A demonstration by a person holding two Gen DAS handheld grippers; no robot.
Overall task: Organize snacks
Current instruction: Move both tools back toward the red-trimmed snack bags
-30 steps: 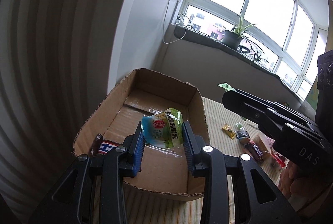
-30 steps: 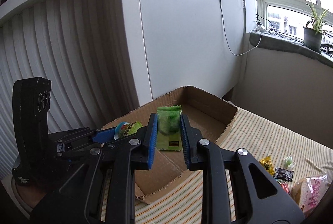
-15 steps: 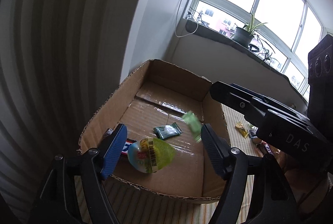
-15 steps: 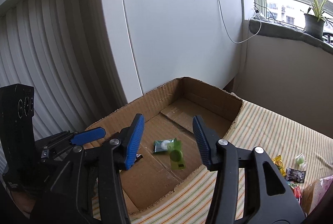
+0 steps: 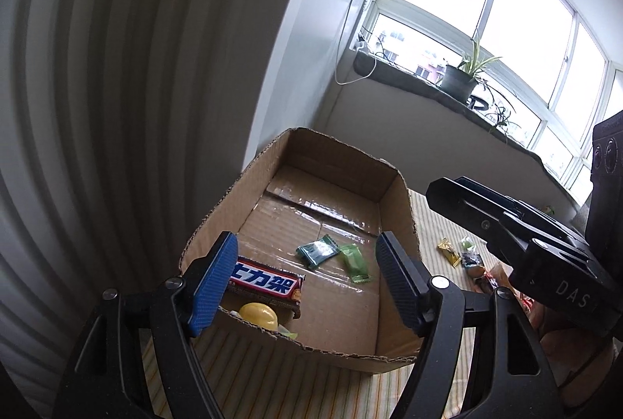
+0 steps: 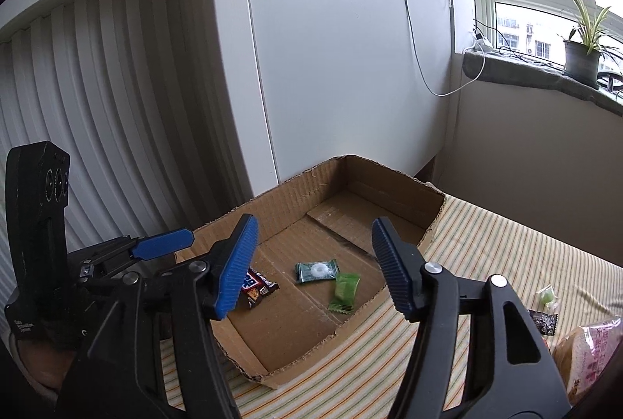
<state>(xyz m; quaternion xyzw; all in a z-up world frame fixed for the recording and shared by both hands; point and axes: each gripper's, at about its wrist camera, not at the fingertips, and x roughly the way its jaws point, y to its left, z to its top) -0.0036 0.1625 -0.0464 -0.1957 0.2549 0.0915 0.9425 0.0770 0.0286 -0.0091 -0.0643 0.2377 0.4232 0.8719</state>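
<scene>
An open cardboard box (image 5: 393, 193) (image 6: 397, 185) stands on a striped cloth. Inside lie a chocolate bar (image 5: 266, 284) (image 6: 257, 288), a yellow jelly cup (image 5: 259, 316), a dark green candy (image 5: 317, 250) (image 6: 316, 270) and a light green packet (image 5: 355, 262) (image 6: 344, 291). My left gripper (image 5: 305, 282) is open and empty above the box's near end. My right gripper (image 6: 313, 263) is open and empty above the box. Each gripper's body shows at the edge of the other's view.
Several loose snacks (image 5: 465, 257) (image 6: 545, 306) lie on the striped cloth (image 6: 486, 247) right of the box. A bread bag (image 6: 588, 352) is at the right edge. White slatted panels (image 6: 97, 88) rise behind the box. A potted plant (image 6: 582, 57) stands on the windowsill.
Both grippers opened. The left let go of the jelly cup and the right let go of the light green packet; both now lie in the box. Both grippers have drawn back a little.
</scene>
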